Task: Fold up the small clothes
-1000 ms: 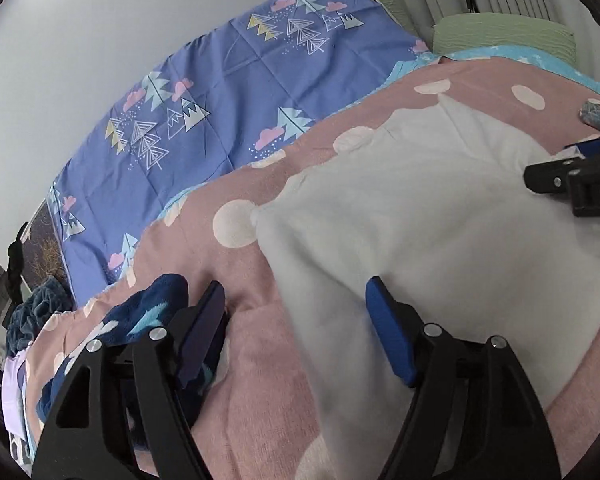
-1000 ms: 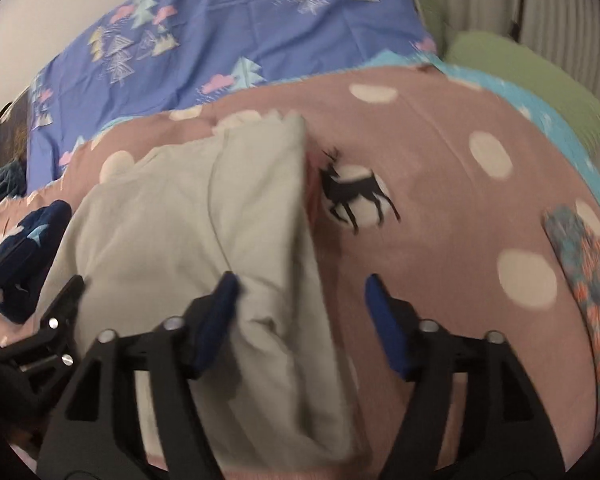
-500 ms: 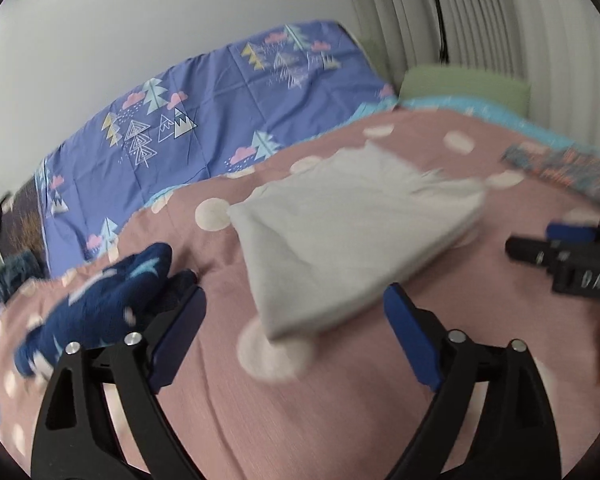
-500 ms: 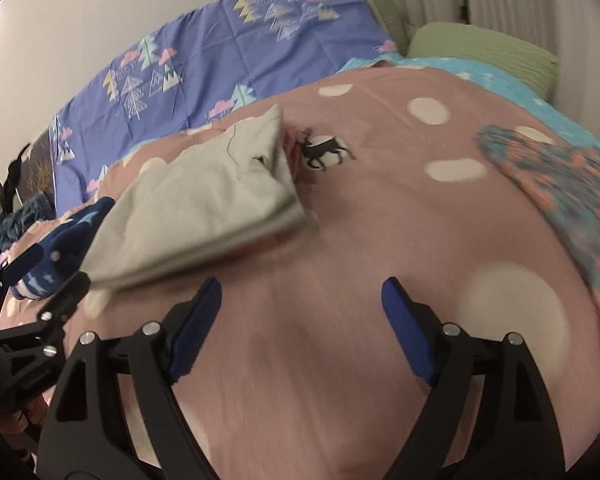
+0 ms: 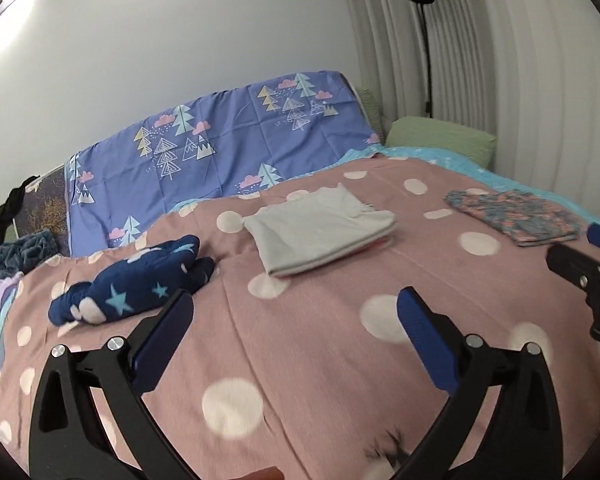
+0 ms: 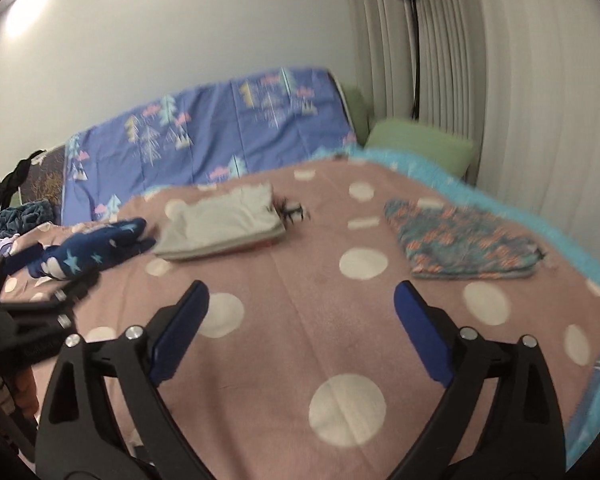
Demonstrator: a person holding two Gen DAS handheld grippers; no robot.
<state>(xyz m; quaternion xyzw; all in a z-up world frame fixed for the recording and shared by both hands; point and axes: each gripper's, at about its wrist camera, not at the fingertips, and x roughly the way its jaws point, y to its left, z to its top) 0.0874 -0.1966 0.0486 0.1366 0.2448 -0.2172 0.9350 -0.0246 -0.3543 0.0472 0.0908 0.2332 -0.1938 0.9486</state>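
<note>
Left wrist view: the left gripper (image 5: 294,314) and the right gripper (image 6: 300,306) have just been opening, wide and empty, well back from the folded grey garment (image 5: 322,232) on the bed (image 5: 320,360). The crumpled navy star garment (image 5: 132,280) lies beside it; a careless grab there could drag the blanket and disturb the grey fold.

Bed (image 5: 320,360) spread with a pink blanket dotted with white spots. Folded grey garment (image 5: 320,232) flat near the middle. Crumpled navy star-print piece (image 5: 132,280) to its left, apart from it. Folded floral-patterned cloth (image 5: 516,216) well off to the right. Green pillow (image 5: 440,138) at the far end.
</note>
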